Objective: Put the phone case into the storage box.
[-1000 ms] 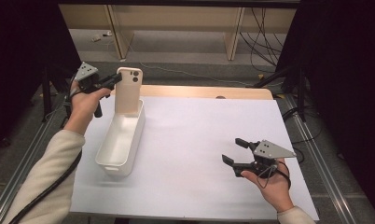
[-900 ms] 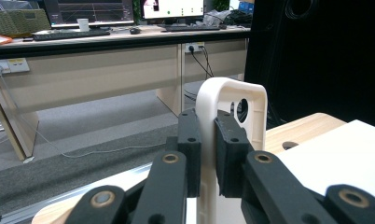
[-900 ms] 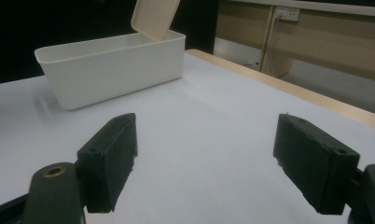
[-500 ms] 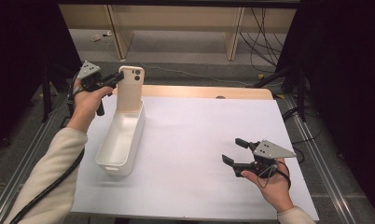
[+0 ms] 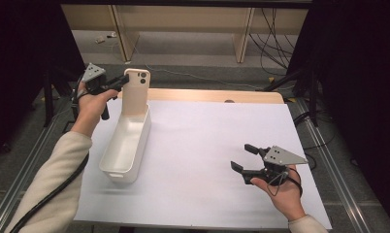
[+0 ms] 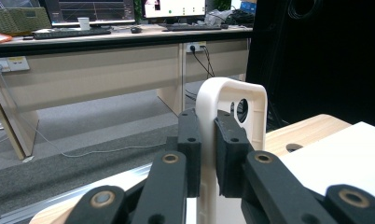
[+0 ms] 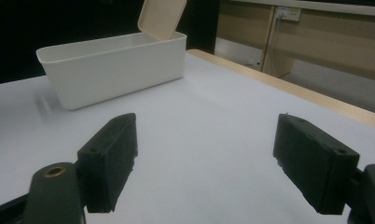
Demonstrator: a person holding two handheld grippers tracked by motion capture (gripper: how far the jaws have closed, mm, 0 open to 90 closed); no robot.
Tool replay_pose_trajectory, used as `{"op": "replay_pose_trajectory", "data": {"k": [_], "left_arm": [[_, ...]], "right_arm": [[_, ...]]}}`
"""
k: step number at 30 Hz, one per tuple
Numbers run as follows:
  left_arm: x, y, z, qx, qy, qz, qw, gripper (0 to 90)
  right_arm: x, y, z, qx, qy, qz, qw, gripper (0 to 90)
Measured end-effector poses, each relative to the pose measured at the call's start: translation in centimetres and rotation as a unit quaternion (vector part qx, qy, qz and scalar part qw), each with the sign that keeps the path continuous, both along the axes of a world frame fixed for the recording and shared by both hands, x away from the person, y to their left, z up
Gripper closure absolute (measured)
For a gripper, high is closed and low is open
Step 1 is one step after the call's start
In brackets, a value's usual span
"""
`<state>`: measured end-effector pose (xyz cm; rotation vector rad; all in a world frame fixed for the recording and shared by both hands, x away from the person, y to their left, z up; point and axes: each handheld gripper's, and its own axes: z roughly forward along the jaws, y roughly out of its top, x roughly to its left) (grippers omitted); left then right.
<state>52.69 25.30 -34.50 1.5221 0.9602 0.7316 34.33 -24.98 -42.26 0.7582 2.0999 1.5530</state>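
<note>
A cream phone case (image 5: 135,92) stands upright with its lower end inside the far end of a white oblong bin (image 5: 125,144). My left gripper (image 5: 122,81) is shut on the case's upper left edge; in the left gripper view the two pads pinch the case (image 6: 232,107) near its camera cut-out. My right gripper (image 5: 243,157) rests open just above the white mat at the front right, nothing between its jaws (image 7: 204,163). From the right gripper view the bin (image 7: 111,67) sits ahead to the left with the case (image 7: 161,17) rising from it.
A white mat (image 5: 207,145) covers most of the wooden table (image 5: 217,95). Metal rails (image 5: 338,170) run along both sides. Beyond the far edge is floor with desk legs and cables (image 5: 275,43).
</note>
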Motion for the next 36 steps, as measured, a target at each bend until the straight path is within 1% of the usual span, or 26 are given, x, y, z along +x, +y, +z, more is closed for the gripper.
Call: {"op": "replay_pose_trajectory", "data": {"k": [2,4,5,7,16,18,20,21,22,23,24,36], "left_arm": [[0.1,0.0,0.0,0.001,0.0,0.0,1.0,81.9],[0.1,0.0,0.0,0.001,0.0,0.0,1.0,81.9],[0.1,0.0,0.0,0.002,-0.001,0.0,1.0,81.9],[0.2,0.0,0.0,0.002,0.0,0.001,1.0,81.9],[0.5,0.0,-0.1,0.003,0.002,0.002,1.0,81.9],[0.6,-0.1,-0.1,0.002,0.002,0.003,1.0,81.9],[0.6,-0.1,-0.1,0.003,0.003,0.003,1.0,81.9],[0.7,-0.1,-0.2,0.003,0.002,0.003,1.0,81.9],[0.7,-0.1,-0.2,0.002,0.002,0.002,1.0,81.9],[0.8,-0.1,-0.2,0.0,0.001,-0.003,1.0,81.9],[0.9,-0.1,-0.2,-0.001,0.001,-0.003,1.0,81.9],[1.3,-0.3,-0.6,0.001,0.002,-0.005,1.0,81.9]], "right_arm": [[0.0,0.0,0.0,0.0,0.0,0.0,1.0,22.9],[-0.2,0.0,0.0,0.003,0.015,0.0,0.9999,22.9],[-0.2,0.0,0.0,0.001,0.015,-0.001,0.9999,22.9],[0.0,-0.1,0.0,0.0,0.001,-0.002,1.0,22.9],[0.0,-0.1,0.0,0.001,-0.001,-0.002,1.0,22.9],[-0.2,-0.1,0.0,0.001,0.013,-0.003,0.9999,22.9],[-0.1,-0.1,0.0,0.002,0.008,-0.001,1.0,22.9],[0.0,-0.1,0.0,0.001,-0.001,-0.001,1.0,22.9],[0.1,0.0,-0.1,0.011,-0.005,0.0,0.9999,22.9],[0.1,0.0,-0.1,0.01,-0.004,0.001,0.9999,22.9],[0.0,-0.1,-0.1,0.003,0.0,-0.001,1.0,22.9],[0.0,-0.1,-0.1,0.001,0.0,-0.003,1.0,22.9]]}}
